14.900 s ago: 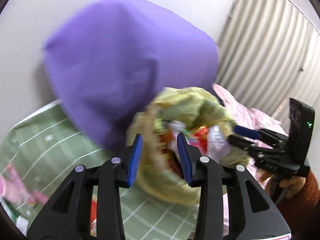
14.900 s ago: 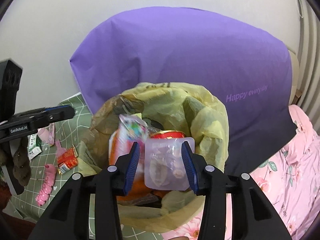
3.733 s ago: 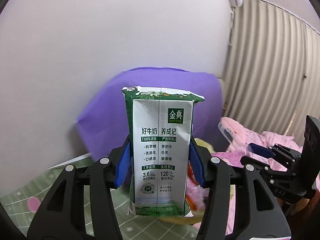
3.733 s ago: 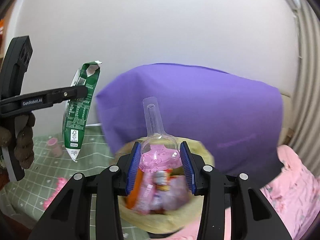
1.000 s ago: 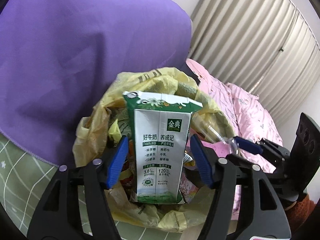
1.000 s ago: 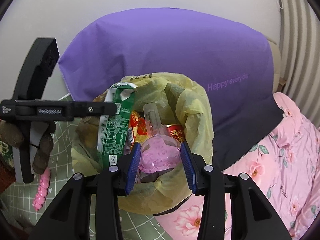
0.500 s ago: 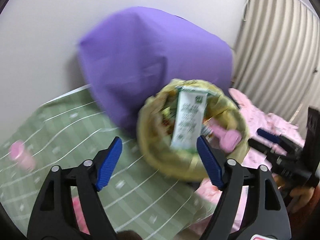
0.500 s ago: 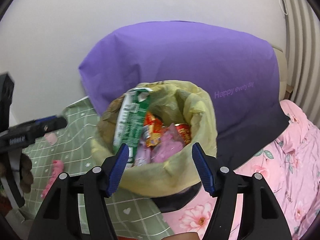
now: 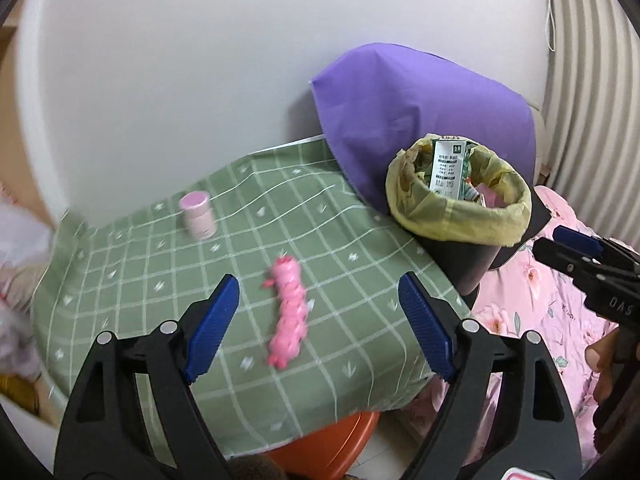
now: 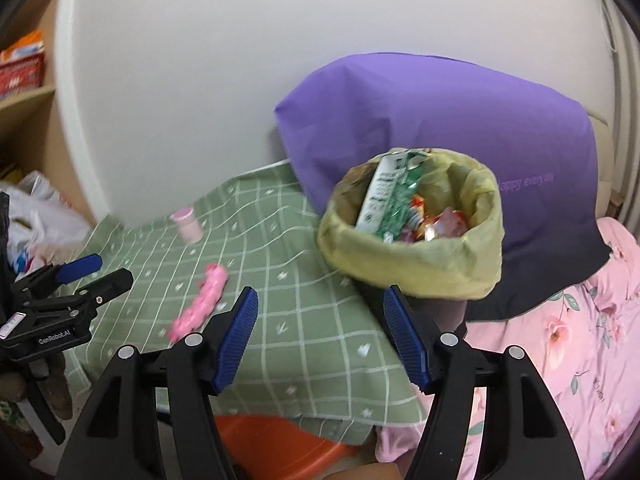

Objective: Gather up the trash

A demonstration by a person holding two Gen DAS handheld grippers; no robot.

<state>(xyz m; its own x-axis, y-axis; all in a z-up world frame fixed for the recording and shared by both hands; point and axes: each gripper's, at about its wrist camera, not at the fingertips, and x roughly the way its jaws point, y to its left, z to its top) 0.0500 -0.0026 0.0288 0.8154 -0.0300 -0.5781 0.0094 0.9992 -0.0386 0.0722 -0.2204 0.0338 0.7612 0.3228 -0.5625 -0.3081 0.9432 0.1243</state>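
Observation:
A dark bin lined with a yellow bag stands at the right end of a green checked tablecloth. A green and white milk carton sticks up among wrappers inside it. On the cloth lie a crumpled pink wrapper and, farther back, a small pink bottle. My left gripper is open and empty, hovering over the pink wrapper. My right gripper is open and empty too, in front of the bin.
A large purple cushion leans on the white wall behind the bin. Pink floral bedding lies to the right. An orange stool shows under the cloth's front edge. White plastic bags and shelves are at the left.
Both grippers let go of their loads, the milk carton and a clear pink container, into the bin. They then pulled back from it, the left one swinging left over the cloth.

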